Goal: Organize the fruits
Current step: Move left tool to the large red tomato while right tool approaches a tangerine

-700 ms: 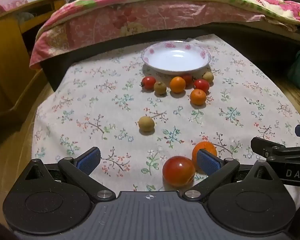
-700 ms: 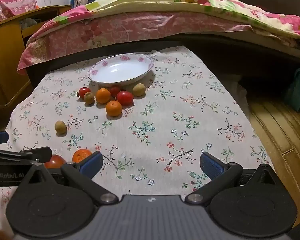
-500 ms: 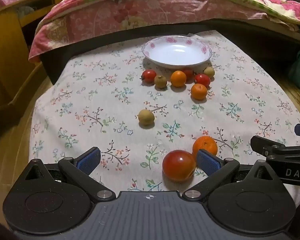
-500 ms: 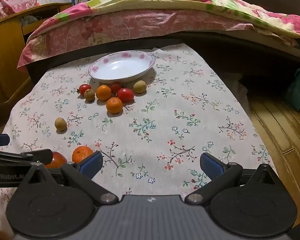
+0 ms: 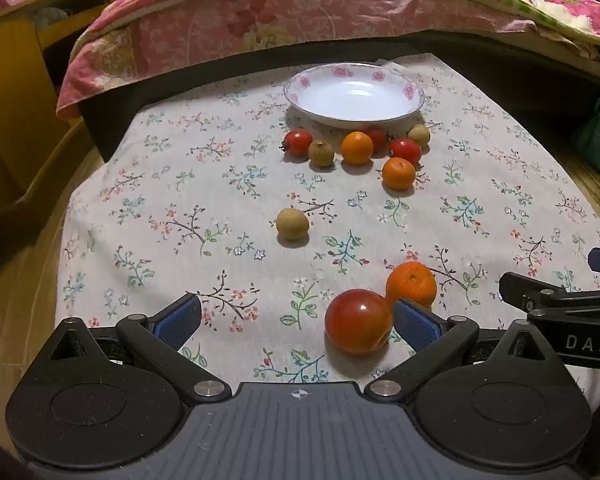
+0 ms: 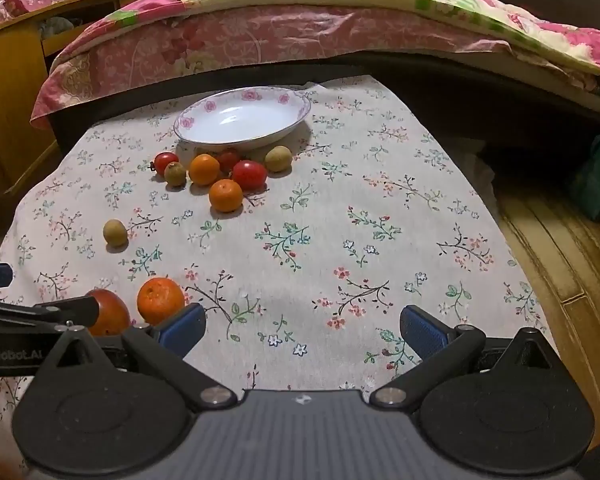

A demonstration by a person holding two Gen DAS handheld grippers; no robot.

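2 grippers hover low over a floral tablecloth (image 5: 188,184), both with jaws spread wide and holding nothing. Between the fingers of the left gripper (image 5: 296,318), close against its right blue pad, sits a large red tomato (image 5: 358,321); an orange (image 5: 411,283) lies just behind it, touching or nearly so. The right gripper (image 6: 302,326) has only bare cloth between its fingers, with that same orange (image 6: 160,300) just outside its left pad.

Farther off, a lone tan fruit (image 5: 292,223) (a longan, perhaps) rests apart from the others. Beyond it, 7 small fruits cluster just in front of a white plate (image 5: 296,98) with pink roses on its rim: 3 red tomatoes, 2 oranges and 2 tan fruits. Nothing lies on the plate. A bed with a pink floral quilt (image 6: 228,36) stands behind the cloth.
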